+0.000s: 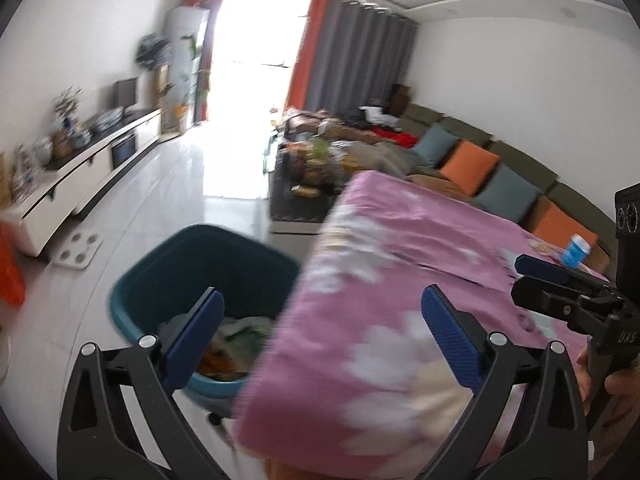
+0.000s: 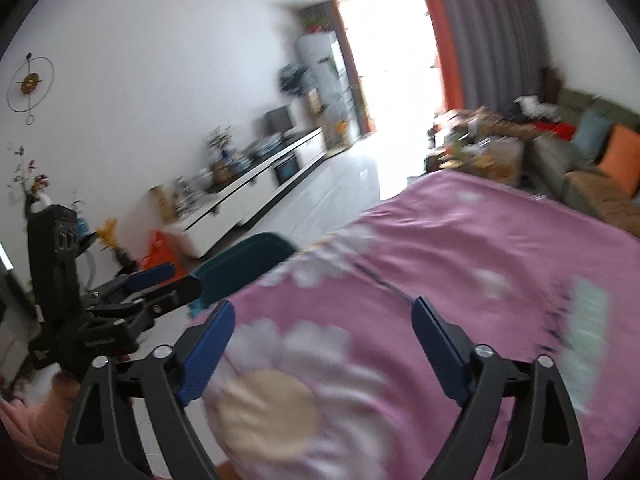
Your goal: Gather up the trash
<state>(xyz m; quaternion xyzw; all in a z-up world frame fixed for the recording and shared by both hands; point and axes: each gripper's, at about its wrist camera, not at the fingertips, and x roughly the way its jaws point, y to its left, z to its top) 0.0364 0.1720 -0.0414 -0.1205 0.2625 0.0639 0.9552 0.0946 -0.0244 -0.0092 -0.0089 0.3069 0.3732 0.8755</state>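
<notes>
A soft pink cloth (image 1: 400, 280) with white flowers covers the table in a bright room. Beside it on the shiny floor, a round blue bin (image 1: 208, 280) holds trash (image 1: 236, 344). Left tongs (image 1: 320, 320) and right tongs (image 2: 322, 328) gape wide, holding nothing.

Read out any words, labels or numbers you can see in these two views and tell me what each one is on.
"DAS": white letters on the black body of the right gripper, seen in the left wrist view.
Left gripper: white print on its black body in the right wrist view, too blurred to read.
Blue and white bottle on the pink flowered cloth: label too small and blurred to read.
Nothing else legible.
</notes>
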